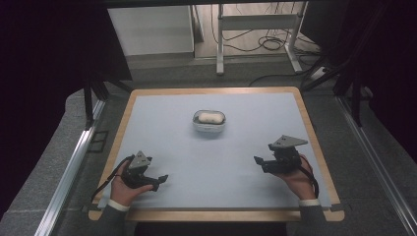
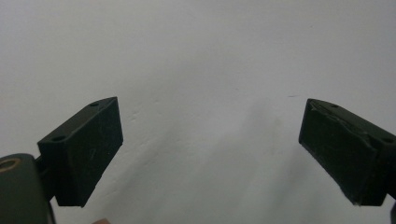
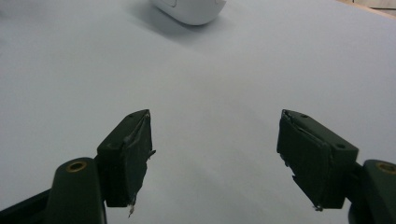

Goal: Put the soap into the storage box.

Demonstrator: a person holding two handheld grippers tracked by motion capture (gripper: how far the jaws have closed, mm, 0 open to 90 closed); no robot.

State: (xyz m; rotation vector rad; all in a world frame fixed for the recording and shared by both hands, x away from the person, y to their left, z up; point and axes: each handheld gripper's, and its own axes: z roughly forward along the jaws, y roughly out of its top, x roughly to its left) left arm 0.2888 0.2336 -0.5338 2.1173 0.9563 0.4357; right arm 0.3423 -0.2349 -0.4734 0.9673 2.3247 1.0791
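A small white rounded case (image 1: 209,120) lies on the pale blue mat (image 1: 211,162) toward the far middle of the table. Its near edge also appears at the top of the right gripper view as the white case (image 3: 189,10). My left gripper (image 1: 160,180) rests low at the near left, held in a hand, its jaws wide apart over bare mat. The left gripper (image 2: 210,154) holds nothing. My right gripper (image 1: 259,163) sits at the near right, also open and holding nothing, pointing toward the case. In its own view the right gripper (image 3: 215,158) shows only mat between the black jaws.
The mat covers a wooden-edged table (image 1: 314,142). Metal rails (image 1: 69,172) run along both sides. Beyond the far edge stand a white desk frame (image 1: 255,29) and loose cables (image 1: 270,44) on the floor.
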